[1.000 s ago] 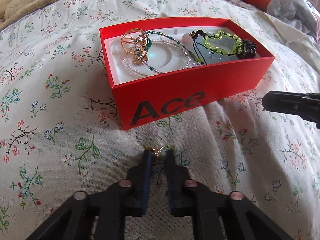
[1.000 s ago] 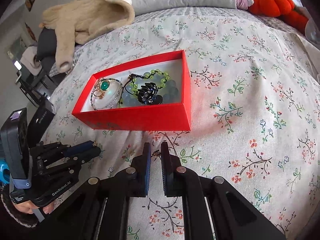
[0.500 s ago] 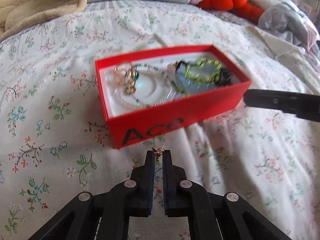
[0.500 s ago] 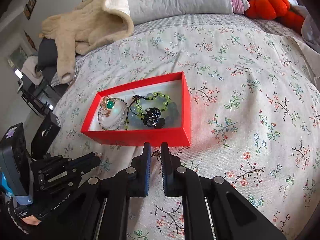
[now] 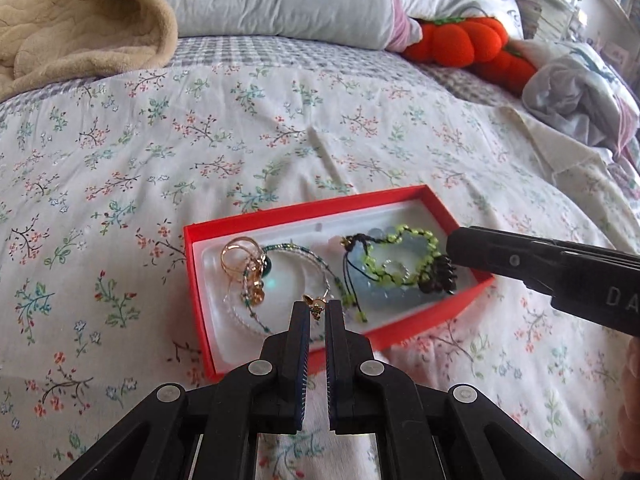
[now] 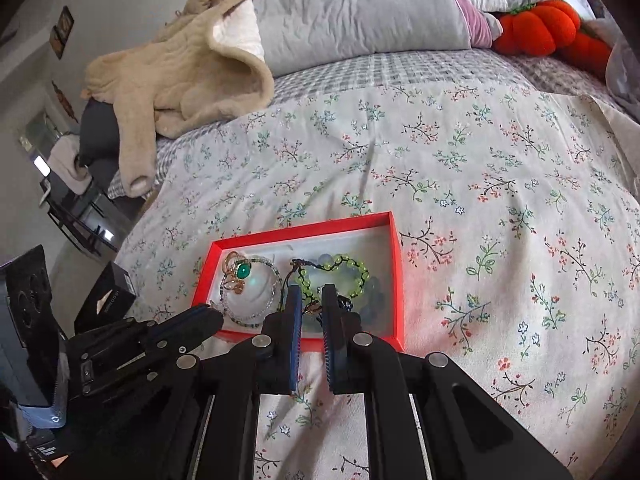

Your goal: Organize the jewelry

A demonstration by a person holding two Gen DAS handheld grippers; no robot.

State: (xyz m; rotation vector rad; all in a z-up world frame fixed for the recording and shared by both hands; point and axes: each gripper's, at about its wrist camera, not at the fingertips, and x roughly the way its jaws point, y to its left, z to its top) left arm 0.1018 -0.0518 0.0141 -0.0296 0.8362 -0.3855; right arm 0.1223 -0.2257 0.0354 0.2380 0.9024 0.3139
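A red box (image 5: pixel 404 332) (image 6: pixel 398 280) lies on the floral bedspread. It holds gold rings (image 5: pixel 240 258) with a green stone (image 6: pixel 243 269), a clear bead bracelet (image 5: pixel 312 264), a lime green bead bracelet (image 5: pixel 404 256) (image 6: pixel 340 270) and a dark item (image 5: pixel 438 278). My left gripper (image 5: pixel 317 309) is shut on a small gold earring (image 5: pixel 316 304), raised over the box's near side. My right gripper (image 6: pixel 311 305) is shut on another small gold earring (image 6: pixel 313 307), over the box's right part. Each gripper shows in the other's view.
A beige blanket (image 6: pixel 180 72) and grey pillows (image 5: pixel 280 0) lie at the bed's head. Orange plush pumpkins (image 5: pixel 460 42) and crumpled clothes (image 5: pixel 580 96) sit at the back right. A black box (image 6: pixel 106 298) is beside the bed's left edge.
Both grippers rose from the bedspread in front of the box and moved forward over it, each carrying its earring. The left gripper's jaws closed tighter on its earring.
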